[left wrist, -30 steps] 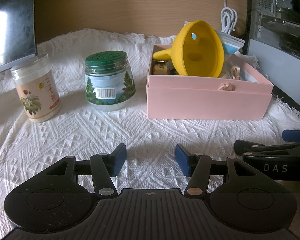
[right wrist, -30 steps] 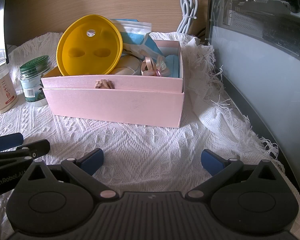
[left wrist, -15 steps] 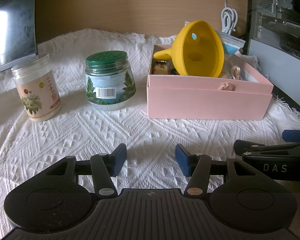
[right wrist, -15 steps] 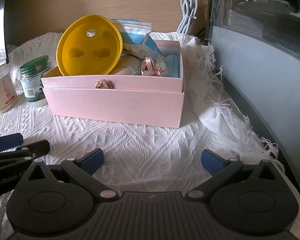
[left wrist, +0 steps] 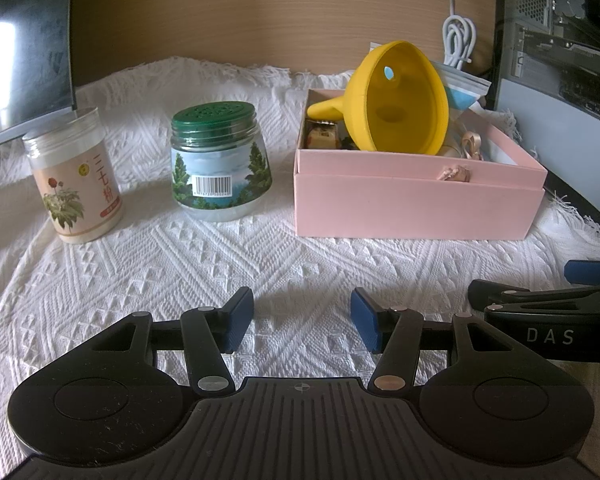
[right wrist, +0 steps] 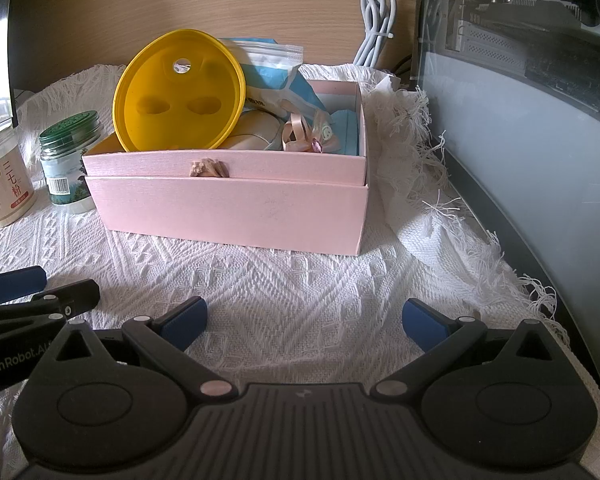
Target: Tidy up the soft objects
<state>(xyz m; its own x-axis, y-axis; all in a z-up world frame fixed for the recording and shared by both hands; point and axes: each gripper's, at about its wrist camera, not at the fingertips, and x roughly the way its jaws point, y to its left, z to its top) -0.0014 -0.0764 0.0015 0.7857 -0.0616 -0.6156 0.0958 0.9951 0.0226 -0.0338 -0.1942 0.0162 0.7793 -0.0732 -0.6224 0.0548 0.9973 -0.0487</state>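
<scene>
At the far left of the left wrist view, a clear jar with a flower label (left wrist: 73, 184) is seen standing upright on the white woven cloth (left wrist: 148, 264). Just beside it, to its right, a green-lidded jar (left wrist: 219, 162) is set upright as well. Further right, the pink box (left wrist: 412, 208) is found, well ahead of both tools and apart from them. A yellow funnel (left wrist: 396, 98) is propped tilted inside it, its wide mouth turned toward the cameras. Behind the funnel, a blue-and-white pouch (right wrist: 276, 76) is tucked against the back of the box, and a pink ribbon bow (right wrist: 306, 138) is laid toward the box's right end, next to something blue that cannot be made out. A small pinkish ornament (right wrist: 208, 168) is fixed on the box's front rim.

Down in front, the left gripper (left wrist: 302, 322) is held over bare cloth, its jaws parted about halfway and nothing caught between the blue pads. To its right, the right gripper (right wrist: 304, 322) is held over the cloth too, its jaws spread wide and empty. The box and its soft contents are placed straight ahead of the right gripper and ahead and to the right of the left one; nothing is touched by either. A coiled white cable (right wrist: 374, 20) is hung on the wooden wall behind.
</scene>
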